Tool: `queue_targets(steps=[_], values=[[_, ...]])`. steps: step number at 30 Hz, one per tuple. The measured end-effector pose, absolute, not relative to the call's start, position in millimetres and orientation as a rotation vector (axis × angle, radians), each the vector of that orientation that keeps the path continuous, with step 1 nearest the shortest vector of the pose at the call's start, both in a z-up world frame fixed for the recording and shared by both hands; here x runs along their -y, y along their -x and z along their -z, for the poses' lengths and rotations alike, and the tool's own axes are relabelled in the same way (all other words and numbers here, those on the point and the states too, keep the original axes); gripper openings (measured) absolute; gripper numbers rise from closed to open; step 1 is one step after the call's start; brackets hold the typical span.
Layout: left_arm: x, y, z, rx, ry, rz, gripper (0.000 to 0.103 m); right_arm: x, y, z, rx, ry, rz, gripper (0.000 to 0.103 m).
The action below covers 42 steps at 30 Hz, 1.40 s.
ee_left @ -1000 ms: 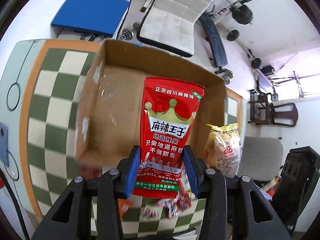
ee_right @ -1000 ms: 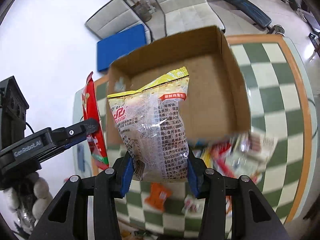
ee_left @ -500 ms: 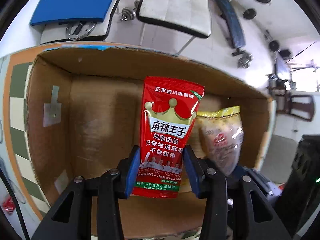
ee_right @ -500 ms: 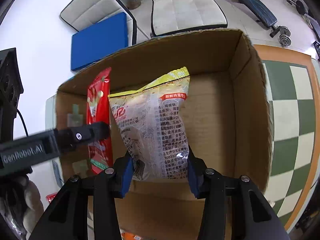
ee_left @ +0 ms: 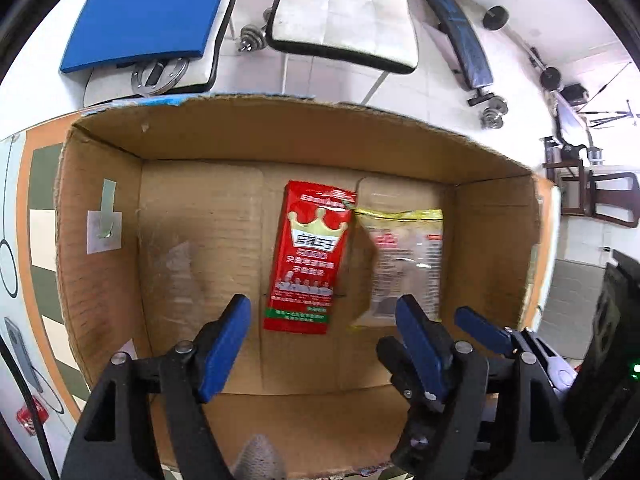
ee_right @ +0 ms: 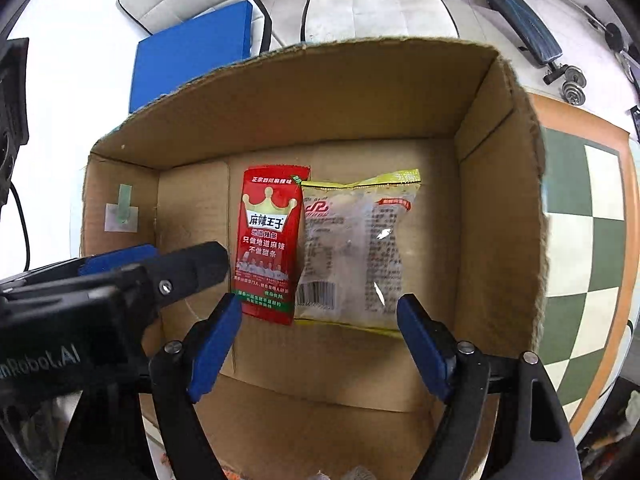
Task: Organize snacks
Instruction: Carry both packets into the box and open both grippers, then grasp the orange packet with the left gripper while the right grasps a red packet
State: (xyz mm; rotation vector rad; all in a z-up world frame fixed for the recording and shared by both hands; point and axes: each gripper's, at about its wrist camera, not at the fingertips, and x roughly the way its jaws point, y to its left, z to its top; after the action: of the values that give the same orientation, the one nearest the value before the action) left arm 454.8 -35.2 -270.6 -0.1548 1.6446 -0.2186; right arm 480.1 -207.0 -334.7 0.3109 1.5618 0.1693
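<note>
In the left wrist view, print on the red packet [ee_left: 310, 256] and clear packet [ee_left: 404, 264], both lying flat in the cardboard box [ee_left: 100, 280], was blurred; the right wrist view showed it sharply. Both the left gripper [ee_left: 324, 320] and right gripper [ee_right: 320, 316] were seen opening, nothing held, with the packets at 12 o'clock. Checkered tabletop [ee_right: 580, 216] was shown broadly only at 3 o'clock in the right view.

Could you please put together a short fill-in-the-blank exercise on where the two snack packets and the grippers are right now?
1. The red snack packet lies flat on the floor of the ____ box.
2. The clear packet with the yellow top edge lies on the ____ side of the red one in both views.
3. The opening left gripper and right gripper hold ____.

Missing words: cardboard; right; nothing
</note>
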Motion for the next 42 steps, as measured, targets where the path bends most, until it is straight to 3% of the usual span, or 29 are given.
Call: queue_targets(steps=[9,16,20,25,33,42], values=[[19,-414,212,-1.506,0.123,0.212,0.073,200,-449,299,-1.507,-0.297,-0.173,0.086],[-4,-332,148,-1.304,0.020,0.147,0.073,200,-393,252,-1.416,-0.318,-0.220,0.087],[-14,-278,140,-1.271,-0.027,0.120,0.073,200,-340,233,-1.405,-0.308,-0.239,0.087],[-30,-212,182,-1.366,-0.056,0.101,0.073,194,-264,245,-1.478,-0.207,-0.239,0.087],[-46,-141,298,-1.617,-0.106,0.073,0.073,208,-173,326,-1.678,-0.226,-0.191,0.087],[-48,-136,348,-1.699,-0.100,0.057,0.073,261,-150,379,-1.711,-0.464,0.019,0.087]])
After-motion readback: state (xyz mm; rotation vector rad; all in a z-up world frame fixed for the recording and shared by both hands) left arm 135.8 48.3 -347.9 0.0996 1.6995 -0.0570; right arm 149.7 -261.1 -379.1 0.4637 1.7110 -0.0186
